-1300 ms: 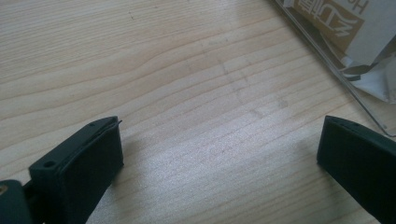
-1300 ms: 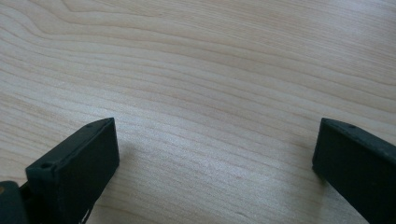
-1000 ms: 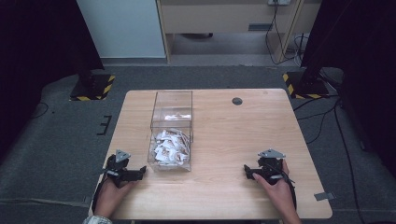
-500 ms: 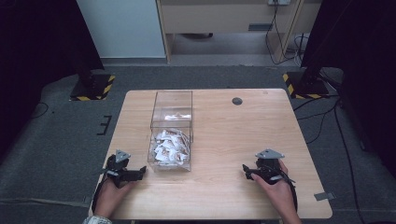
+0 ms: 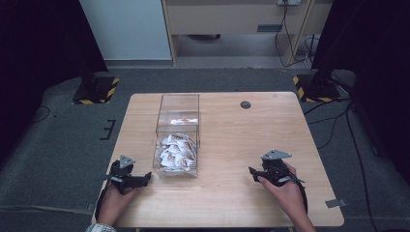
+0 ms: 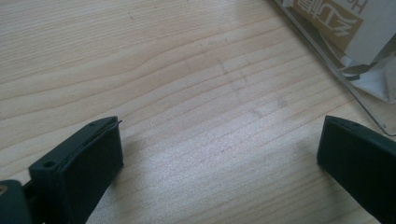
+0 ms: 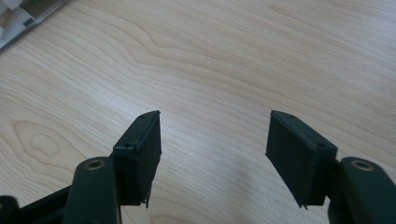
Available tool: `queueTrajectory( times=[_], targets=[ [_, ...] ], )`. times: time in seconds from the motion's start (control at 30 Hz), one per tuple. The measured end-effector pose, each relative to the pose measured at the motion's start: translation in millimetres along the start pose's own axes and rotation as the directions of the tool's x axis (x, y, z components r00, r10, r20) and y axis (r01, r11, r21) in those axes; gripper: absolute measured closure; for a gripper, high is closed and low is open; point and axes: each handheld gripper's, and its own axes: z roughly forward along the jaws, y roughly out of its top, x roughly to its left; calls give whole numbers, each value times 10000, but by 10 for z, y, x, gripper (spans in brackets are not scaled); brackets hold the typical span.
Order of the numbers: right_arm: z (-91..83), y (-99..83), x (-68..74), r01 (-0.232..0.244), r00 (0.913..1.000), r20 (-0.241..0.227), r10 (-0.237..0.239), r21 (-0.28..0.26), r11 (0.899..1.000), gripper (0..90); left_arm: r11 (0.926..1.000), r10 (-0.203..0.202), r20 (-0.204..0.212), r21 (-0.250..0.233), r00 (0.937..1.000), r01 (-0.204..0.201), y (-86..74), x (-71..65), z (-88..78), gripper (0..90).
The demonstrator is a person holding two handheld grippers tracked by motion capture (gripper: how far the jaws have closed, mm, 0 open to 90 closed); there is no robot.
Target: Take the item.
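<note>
Your left gripper (image 5: pixel 145 178) rests low over the near-left part of the wooden table (image 5: pixel 232 145), its jaws spread wide with nothing but bare wood grain between them in the left gripper view (image 6: pixel 219 149). Just beyond its far jaw sits the near corner of the clear plastic box (image 6: pixel 336 70), close beside it but not touching; through the wall you can see white and tan printed packets (image 6: pixel 345 18). Your right gripper (image 5: pixel 252 172) sits over the near-right part of the table, jaws parted to a moderate gap and holding nothing, with plain wood under them (image 7: pixel 212 135). Its jaws point toward the box, which lies well apart from it across open tabletop; a corner of the box (image 7: pixel 23 18) shows at the top left of the right gripper view. From above, the clear plastic box (image 5: pixel 178 135) stands left of centre, long side running away from you, the packets (image 5: pixel 175 152) heaped in its near half. A small dark round disc (image 5: pixel 245 104) lies near the far edge. Around the table is grey carpet (image 5: pixel 58 150), with two black stands on yellow-and-black striped bases (image 5: pixel 94 92) at the far corners.
</note>
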Motion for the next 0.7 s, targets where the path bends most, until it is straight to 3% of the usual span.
queueTrajectory(
  times=[0.33, 0.57, 0.7],
  targets=[
    [24, 242, 94, 66, 9995, -324, -62, 148, 9999, 410, 10000, -1, -2, 0, 10000, 1, 0, 0, 0, 0],
    [33, 440, 238, 382, 9979, -534, -379, 46, 9993, 425, 10000, 6, 0, -4, 10000, -6, -1, -2, 0, 0],
    [77, 595, 395, 760, 9941, -779, -759, -16, 9971, 457, 10000, 19, 5, -1, 10000, -19, -2, -5, -1, 0]
  ],
)
